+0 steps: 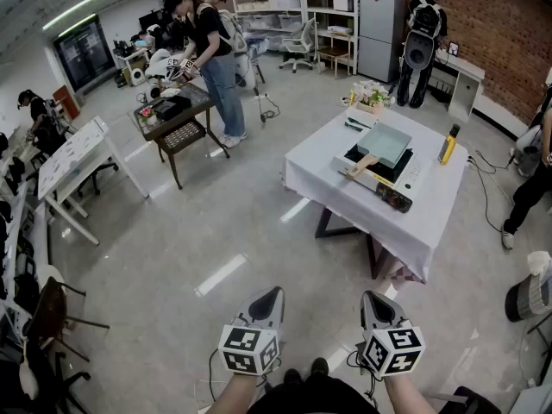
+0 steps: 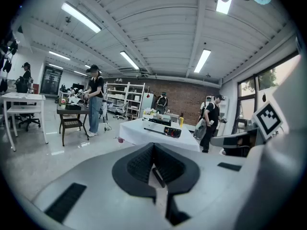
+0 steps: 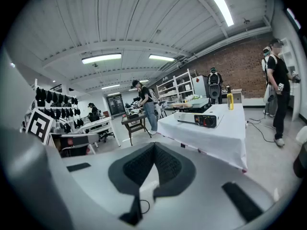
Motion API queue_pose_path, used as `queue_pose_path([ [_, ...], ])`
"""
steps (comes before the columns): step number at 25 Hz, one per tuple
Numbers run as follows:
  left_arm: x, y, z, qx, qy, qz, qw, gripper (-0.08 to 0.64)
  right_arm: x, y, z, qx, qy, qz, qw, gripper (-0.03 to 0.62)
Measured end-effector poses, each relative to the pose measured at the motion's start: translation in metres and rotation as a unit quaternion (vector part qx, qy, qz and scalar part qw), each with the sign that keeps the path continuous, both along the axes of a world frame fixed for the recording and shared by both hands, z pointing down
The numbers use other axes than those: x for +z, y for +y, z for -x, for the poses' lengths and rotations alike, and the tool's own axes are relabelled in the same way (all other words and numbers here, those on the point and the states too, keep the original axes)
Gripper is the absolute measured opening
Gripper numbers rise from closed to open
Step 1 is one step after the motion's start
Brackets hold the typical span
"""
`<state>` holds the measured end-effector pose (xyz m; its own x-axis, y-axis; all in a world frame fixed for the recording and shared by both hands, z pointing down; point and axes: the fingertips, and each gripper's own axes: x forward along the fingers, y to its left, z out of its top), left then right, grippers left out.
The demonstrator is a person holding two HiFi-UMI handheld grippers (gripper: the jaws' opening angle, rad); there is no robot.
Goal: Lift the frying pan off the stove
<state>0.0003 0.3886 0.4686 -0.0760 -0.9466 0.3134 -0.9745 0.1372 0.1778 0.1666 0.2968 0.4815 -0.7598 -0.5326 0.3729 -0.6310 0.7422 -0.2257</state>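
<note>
Landmark: the table (image 1: 321, 169) w/ a white cloth.

- Frying pan (image 1: 385, 143): square, pale green, sits on the stove (image 1: 405, 179) at approx the table's middle. Its wooden handle (image 1: 362, 166) sticks out toward the table's near-left edge. The pan's inside reads as one plain pale-green face; contents can't be made out from here.
- Stove: white body, black top, dark front panel facing the table's near edge.
- Yellow bottle (image 1: 448, 145): upright, just beside the stove, on the table's right side. Can't tell what's in it.
- Small box (image 1: 371, 100): at the table's far corner, holds green and white stuff, prob. plants; too small to be sure.
- Left gripper (image 1: 272, 293): jaws pressed together, nothing btwn them. Held over the floor, well apart from the table's near side.
- Right gripper (image 1: 371, 297): same, jaws together w/ nothing in them. Also over the floor on the table's near side, beside the left one. Both point toward the table.
- A person (image 1: 211, 54) stands at a low dark side table (image 1: 177, 119), well beyond the table's far-left.
</note>
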Motion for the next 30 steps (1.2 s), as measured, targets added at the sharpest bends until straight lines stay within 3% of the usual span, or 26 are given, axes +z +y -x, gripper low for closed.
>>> queue_pose_path([
  [16, 0.000, -0.020, -0.001, -0.010, -0.001, 0.000, 0.9999, 0.015, -0.009, -0.028, -0.008, 0.004, -0.029, -0.008, 1.000, 0.003],
  [19, -0.002, -0.026, -0.001, -0.015, -0.006, -0.003, 0.9999, 0.017, -0.009, -0.034, -0.010, -0.002, -0.038, 0.000, 0.999, 0.069],
  [30, -0.002, -0.052, -0.010, -0.023, -0.010, -0.004, 0.9997, 0.118, -0.004, -0.054, -0.012, -0.032, -0.056, 0.024, 0.998, 0.157],
])
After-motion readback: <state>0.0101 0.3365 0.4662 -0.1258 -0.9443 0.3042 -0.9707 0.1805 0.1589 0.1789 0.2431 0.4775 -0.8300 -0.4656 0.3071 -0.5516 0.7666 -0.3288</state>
